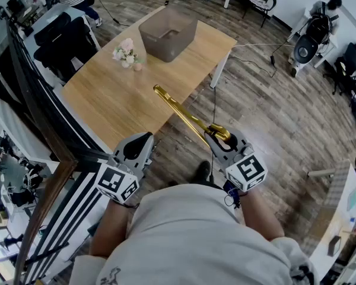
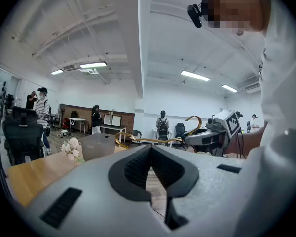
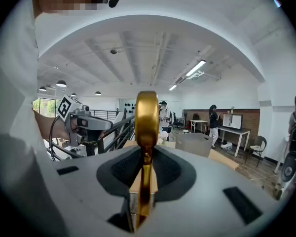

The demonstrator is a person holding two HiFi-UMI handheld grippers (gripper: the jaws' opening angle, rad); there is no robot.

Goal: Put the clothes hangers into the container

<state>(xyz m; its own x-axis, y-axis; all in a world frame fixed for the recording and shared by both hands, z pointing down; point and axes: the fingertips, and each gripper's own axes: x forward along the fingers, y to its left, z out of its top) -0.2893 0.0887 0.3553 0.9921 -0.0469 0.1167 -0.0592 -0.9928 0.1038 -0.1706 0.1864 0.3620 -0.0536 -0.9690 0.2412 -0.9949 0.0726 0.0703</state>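
Just short of the table's (image 1: 110, 103) near corner, over the floor, my right gripper (image 1: 217, 136) is clamped on the gold clothes hanger (image 1: 179, 113), the jaws pinching it close to the hook. Its long arm reaches away to the far left, the curled tip hanging over the wooden top. The grey container (image 1: 157, 45) sits at the far end of the table, well apart from the hanger, with a small bunch of pink flowers (image 1: 126, 53) just left of it. My left gripper (image 1: 143, 139) hovers to the left, jaws together on nothing.
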